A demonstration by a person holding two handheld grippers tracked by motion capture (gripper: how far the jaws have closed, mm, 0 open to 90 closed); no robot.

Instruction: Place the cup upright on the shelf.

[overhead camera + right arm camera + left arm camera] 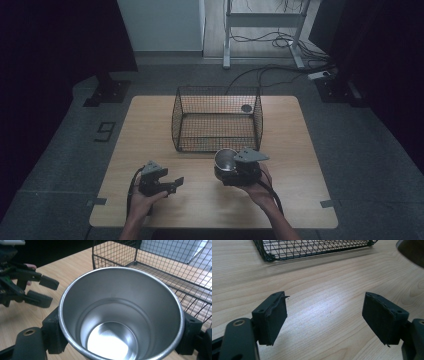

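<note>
Left gripper (pixel 172 184) rests low over the near-left part of the table (pixel 150 120), held in the person's left hand (pixel 142 202); its jaws stand wide apart with nothing between them, only bare wood showing between the pads (pixel 274 320) in the left gripper view; it takes no part in the carrying at this moment. Moving right, the right gripper (pixel 231 172), held in the right hand (pixel 260 187), has its jaws clamped on the outside of a metal cup (pixel 226 159); in the right gripper view the cup (pixel 120 315) is upright, mouth open to the camera and empty, a black pad pressed to each flank. The cup appears clear of the tabletop, just in front of the near wall of the wire basket (pixel 217 120); the basket holds one small dark round item near its far right corner, too small to identify. Judgement: the pick-up is done; if the basket is the destination, the lift over its near rim, the lowering inside and the release remain.
</note>
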